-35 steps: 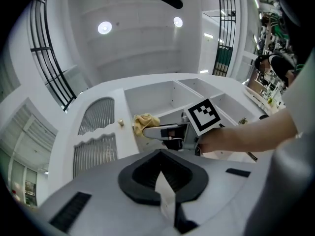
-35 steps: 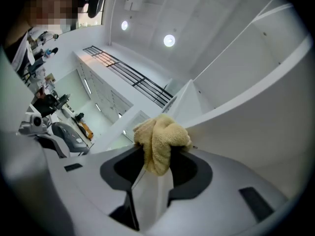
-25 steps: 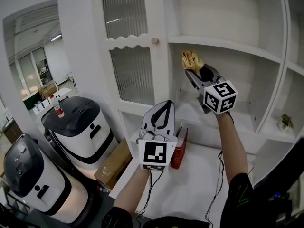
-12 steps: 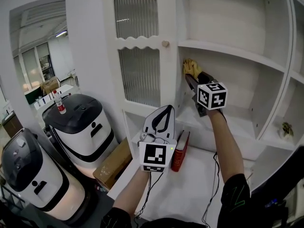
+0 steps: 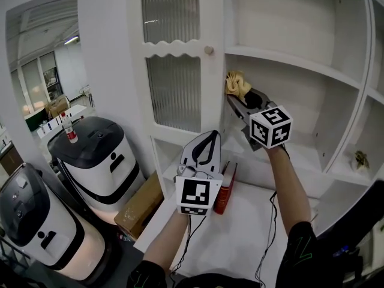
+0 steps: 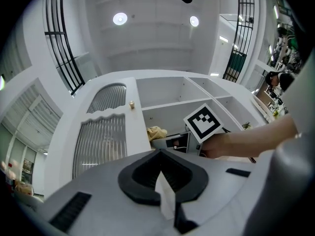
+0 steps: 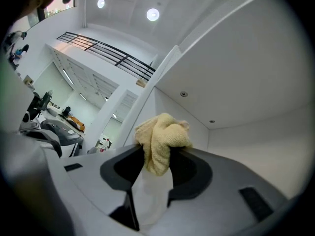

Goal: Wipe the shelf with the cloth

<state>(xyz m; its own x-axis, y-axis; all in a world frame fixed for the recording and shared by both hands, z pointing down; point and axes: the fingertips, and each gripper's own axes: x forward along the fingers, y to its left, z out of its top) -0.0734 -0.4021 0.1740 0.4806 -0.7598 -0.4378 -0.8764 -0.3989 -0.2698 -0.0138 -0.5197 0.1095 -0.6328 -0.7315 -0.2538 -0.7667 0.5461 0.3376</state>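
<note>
The right gripper (image 5: 236, 96) is squeezed tight on the yellow cloth (image 5: 237, 83). The right gripper view shows its jaws closed on the lower part of the cloth (image 7: 160, 138), and the rest puffs out past the tips in a soft lump. The gripper points up and to the left, into the open part of the white cupboard. The cloth sits right at its tip, up in the left corner of that space. It is just beside the side wall (image 5: 222, 101) and just under the shelf board (image 5: 288, 59) above it. I cannot tell if the cloth is touching the wall or the board yet. The long way of the shelf board runs off to the right from here. So I think the next wipe needs the cloth pressed on the white wood and slid sideways along it. The left gripper (image 5: 209, 138) is lower down, in front of the cupboard door (image 5: 174, 95), well apart from the cloth. Its jaws are pressed together with nothing in them. The right hand is much nearer, so this looks like its job.
</note>
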